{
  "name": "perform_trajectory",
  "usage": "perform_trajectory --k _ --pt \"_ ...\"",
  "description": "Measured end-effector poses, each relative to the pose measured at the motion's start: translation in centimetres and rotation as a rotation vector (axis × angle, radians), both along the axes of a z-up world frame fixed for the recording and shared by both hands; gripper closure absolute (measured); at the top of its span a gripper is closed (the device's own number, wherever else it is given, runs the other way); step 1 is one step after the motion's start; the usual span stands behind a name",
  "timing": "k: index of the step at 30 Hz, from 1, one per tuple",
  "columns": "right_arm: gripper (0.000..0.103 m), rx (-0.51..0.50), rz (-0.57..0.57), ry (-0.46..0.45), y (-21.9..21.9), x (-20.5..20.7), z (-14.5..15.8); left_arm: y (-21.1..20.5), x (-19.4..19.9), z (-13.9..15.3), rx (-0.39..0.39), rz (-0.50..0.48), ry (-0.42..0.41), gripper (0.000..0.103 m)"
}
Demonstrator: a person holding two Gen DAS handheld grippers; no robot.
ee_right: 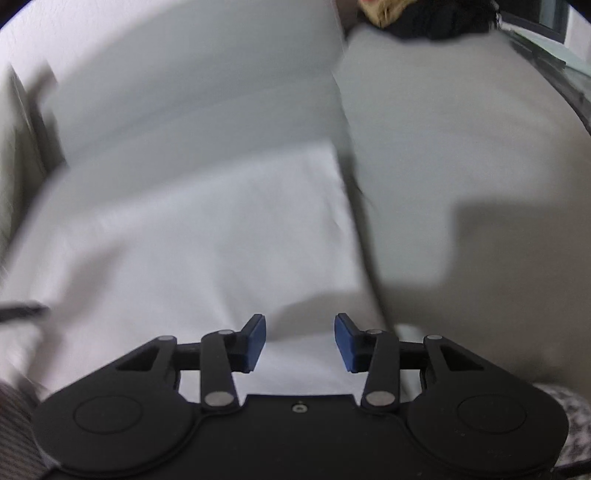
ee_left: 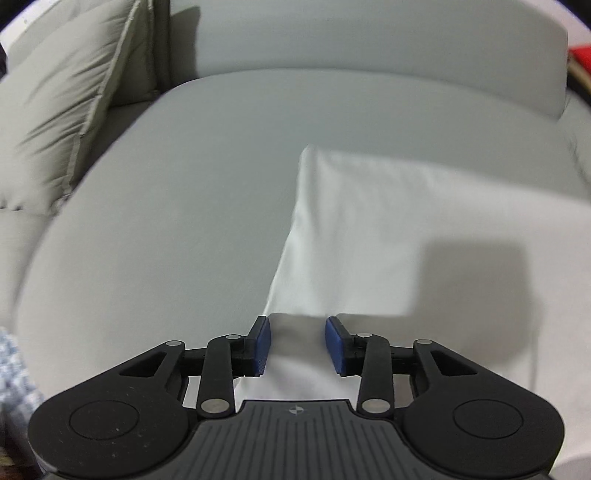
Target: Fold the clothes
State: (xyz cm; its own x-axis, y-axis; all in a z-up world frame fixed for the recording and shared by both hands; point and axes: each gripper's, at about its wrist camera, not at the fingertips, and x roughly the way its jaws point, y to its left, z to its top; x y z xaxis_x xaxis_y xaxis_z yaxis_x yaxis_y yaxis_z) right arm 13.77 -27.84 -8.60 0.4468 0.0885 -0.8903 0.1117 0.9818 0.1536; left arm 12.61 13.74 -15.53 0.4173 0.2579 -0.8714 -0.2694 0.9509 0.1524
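Cloth (ee_left: 369, 229), white and partly folded, lies flat on the sofa seat (ee_left: 177, 192). Left gripper (ee_left: 297, 345) and right gripper (ee_right: 300, 341) hover above its near edge, jaws released, grasping nothing. Pinch both corners evenly before lifting.

I'm working in a home, by the look of it a living room. Under me is a sofa (ee_left: 166, 229) with broad pale grey seat cushions and a padded backrest (ee_left: 369, 33) in the same fabric; from the right wrist I can see the seam (ee_right: 345, 110) where two seat cushions meet. A loose throw pillow (ee_left: 55, 103) with a piped edge leans in the corner at the left. A white garment (ee_left: 369, 221) lies flat on the seat, the sort of laundry one folds at home. Soft upholstery everywhere, none of it looking like workshop or office gear.
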Motion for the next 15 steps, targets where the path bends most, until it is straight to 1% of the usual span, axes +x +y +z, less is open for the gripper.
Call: perform_trajectory --k 3,4,5,8,11,13,14,15 --pt "0.060 -0.003 -0.049 0.035 -0.6 -0.9 0.1 -0.1 -2.1 0.6 0.087 -0.017 0.042 0.062" --pt "0.060 -0.016 -0.037 0.038 -0.6 -1.2 0.3 -0.1 -2.9 0.9 0.092 -0.030 0.036 0.062" --pt "0.061 -0.029 -0.025 0.042 -0.6 -1.6 0.6 -1.4 -4.4 1.9 0.086 -0.041 0.025 0.062" --pt "0.060 -0.056 -0.007 0.022 -0.5 -2.6 1.7 -1.4 -7.2 2.9 0.051 -0.039 -0.020 0.063" --pt "0.043 -0.020 -0.045 -0.083 -1.2 -3.7 3.1 -2.6 -9.2 3.8 0.025 -0.026 -0.076 0.061" --pt "0.042 0.036 -0.056 -0.167 -1.8 -4.3 3.9 -3.7 -9.8 4.1 0.019 -0.028 -0.106 0.056" --pt "0.042 0.061 -0.069 -0.186 -2.0 -4.4 4.0 -4.3 -9.8 4.2 0.020 -0.032 -0.115 0.055" --pt "0.044 0.083 -0.075 -0.197 -2.1 -4.5 3.9 -4.9 -9.7 4.2 -0.001 -0.044 -0.116 0.054"
